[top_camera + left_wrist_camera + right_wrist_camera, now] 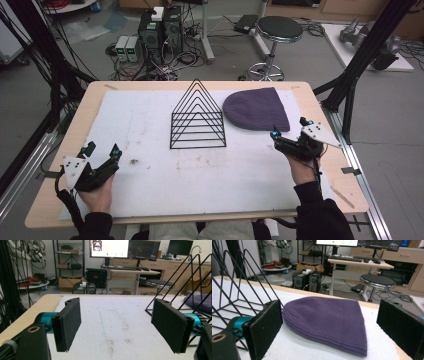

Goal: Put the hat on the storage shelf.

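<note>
From the high view I count one purple beanie (pixel 256 110), one black wire rack (pixel 197 117) and my two grippers. The beanie lies flat near the far right corner of the white mat (pixel 150 130), which covers most of the wooden table (pixel 90 100). The rack stands upright at the middle of the far half of the mat, just beside the beanie on its left. My right gripper (pixel 289 129) is at the right edge of the mat, just at the near edge of the beanie, with its jaws spread. My left gripper (pixel 103 149) is at the near left part of the mat, well apart from both things, jaws spread too. Behind the table I see one round stool (pixel 279 29) and two computer towers (pixel 161 30) on a grey floor with many cables.

In the left gripper view, my left gripper (pixel 117 325) has the two black pads wide apart and nothing between them. The mat (pixel 112 315) has some brownish stains. The rack (pixel 180 277) rises at the right, with a piece of the beanie (pixel 197 302) behind it. Far off there are two monitors (pixel 125 248) on a desk.

In the right gripper view, my right gripper (pixel 334 327) is spread wide, and the beanie (pixel 327 320) lies on the mat between the two pads, a little ahead of them; I cannot tell if they touch it. The rack (pixel 234 285) stands at the left.
</note>
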`<state>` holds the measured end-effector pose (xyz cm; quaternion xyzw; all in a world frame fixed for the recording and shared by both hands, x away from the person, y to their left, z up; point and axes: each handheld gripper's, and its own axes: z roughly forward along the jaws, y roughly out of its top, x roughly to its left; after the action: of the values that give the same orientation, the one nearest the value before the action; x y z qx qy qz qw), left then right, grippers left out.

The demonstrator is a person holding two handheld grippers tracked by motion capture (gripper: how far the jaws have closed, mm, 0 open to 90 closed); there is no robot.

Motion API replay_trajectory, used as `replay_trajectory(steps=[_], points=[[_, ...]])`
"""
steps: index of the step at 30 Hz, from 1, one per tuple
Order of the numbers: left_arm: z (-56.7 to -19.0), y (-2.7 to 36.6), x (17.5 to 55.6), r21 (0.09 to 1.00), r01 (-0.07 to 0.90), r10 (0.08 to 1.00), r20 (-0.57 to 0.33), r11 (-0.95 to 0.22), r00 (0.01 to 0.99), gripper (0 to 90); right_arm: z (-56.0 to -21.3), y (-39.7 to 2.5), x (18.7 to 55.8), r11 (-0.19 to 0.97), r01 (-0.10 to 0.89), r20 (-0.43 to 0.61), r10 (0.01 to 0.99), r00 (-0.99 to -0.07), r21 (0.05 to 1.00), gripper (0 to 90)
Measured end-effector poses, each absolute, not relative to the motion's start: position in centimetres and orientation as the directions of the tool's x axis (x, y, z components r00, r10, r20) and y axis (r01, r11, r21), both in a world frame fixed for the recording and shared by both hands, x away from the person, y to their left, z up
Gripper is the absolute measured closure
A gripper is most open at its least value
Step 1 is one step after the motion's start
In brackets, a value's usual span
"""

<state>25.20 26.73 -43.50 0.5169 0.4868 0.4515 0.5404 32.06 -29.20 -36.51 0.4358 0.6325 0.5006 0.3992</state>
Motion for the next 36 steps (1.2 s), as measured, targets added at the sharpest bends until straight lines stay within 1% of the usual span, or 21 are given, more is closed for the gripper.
replay_trajectory(steps=[2, 6, 9, 12, 17, 23, 25, 30, 36], points=[[-43.5, 26.6, 25.3, 0.998, 0.018, 0.991, -0.056, 0.054, 0.122, 24.0, -35.9, -29.0, 32.6, 0.145, 0.147, -0.095, 0.947, -0.306, 0.978, 5.6], [-43.6, 26.6, 25.3, 0.999, 0.021, 0.991, -0.053, 0.051, 0.125, 23.9, -34.9, -28.3, 34.2, 0.212, 0.181, -0.148, 0.938, -0.312, 0.960, 5.7], [-43.6, 26.5, 25.3, 0.999, 0.019, 0.991, -0.053, 0.051, 0.123, 23.9, -34.3, -27.8, 35.8, 0.222, 0.219, -0.137, 0.929, -0.345, 0.950, 5.7], [-43.6, 26.6, 25.4, 0.998, 0.023, 0.991, -0.054, 0.052, 0.124, 23.9, -34.1, -27.2, 37.0, 0.251, 0.239, -0.151, 0.917, -0.369, 0.938, 5.7], [-43.7, 26.5, 25.5, 0.999, 0.029, 0.991, -0.050, 0.046, 0.128, 23.9, -33.9, -26.3, 38.5, 0.271, 0.258, -0.152, 0.903, -0.401, 0.927, 5.7], [-43.7, 26.3, 25.8, 0.999, 0.031, 0.989, -0.040, 0.036, 0.140, 23.9, -33.4, -25.5, 40.3, 0.312, 0.264, -0.183, 0.890, -0.418, 0.913, 5.7], [-43.7, 26.3, 25.8, 0.999, 0.031, 0.989, -0.044, 0.040, 0.139, 23.9, -33.2, -25.2, 41.0, 0.344, 0.266, -0.209, 0.878, -0.430, 0.900, 5.7], [-43.7, 26.1, 26.0, 0.999, 0.032, 0.988, -0.045, 0.040, 0.146, 23.9, -33.2, -24.2, 42.4, 0.395, 0.294, -0.239, 0.862, -0.448, 0.870, 5.7], [-43.8, 25.9, 26.5, 0.998, 0.041, 0.986, -0.047, 0.041, 0.160, 23.9, -34.3, -22.6, 43.9, 0.471, 0.332, -0.275, 0.825, -0.495, 0.817, 5.8]])
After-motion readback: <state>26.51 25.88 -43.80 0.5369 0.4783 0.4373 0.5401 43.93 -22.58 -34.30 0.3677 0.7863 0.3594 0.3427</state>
